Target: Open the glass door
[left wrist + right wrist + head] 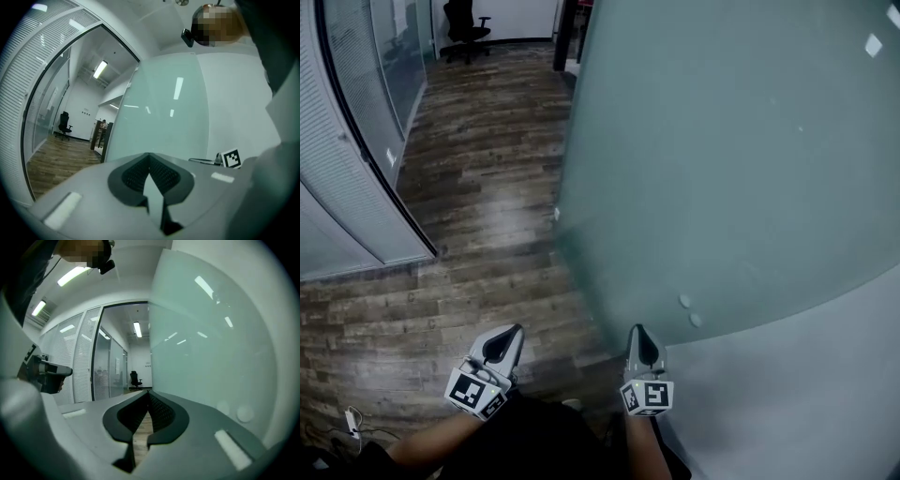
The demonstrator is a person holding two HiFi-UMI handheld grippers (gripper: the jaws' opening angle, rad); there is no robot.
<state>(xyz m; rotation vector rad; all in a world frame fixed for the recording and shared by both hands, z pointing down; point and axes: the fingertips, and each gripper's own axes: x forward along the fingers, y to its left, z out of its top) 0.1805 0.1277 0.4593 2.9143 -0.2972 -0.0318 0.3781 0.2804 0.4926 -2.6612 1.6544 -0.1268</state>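
Two grippers sit nearest me at the bottom of the head view, both pointing forward and level. My left gripper (508, 339) is clenched on nothing, its pads meeting with only air ahead. My right gripper (639, 339) is likewise clamped together and empty. It is just beside the frosted glass door (722, 169), and I see no contact.

That door fills the right side. It is a tall pane standing upright, long axis vertical, with its free edge (564, 211) pointing out over the corridor floor. Two round fittings (689, 311) sit low on it. I judge it already swung well open. To finish cleanly, I would lay a closed jaw flat against the pane near that edge and push steadily, never jabbing.

Beyond lie the wooden floor (487, 169), a glass partition with blinds (347, 187) at left, and a distant office chair (467, 28).
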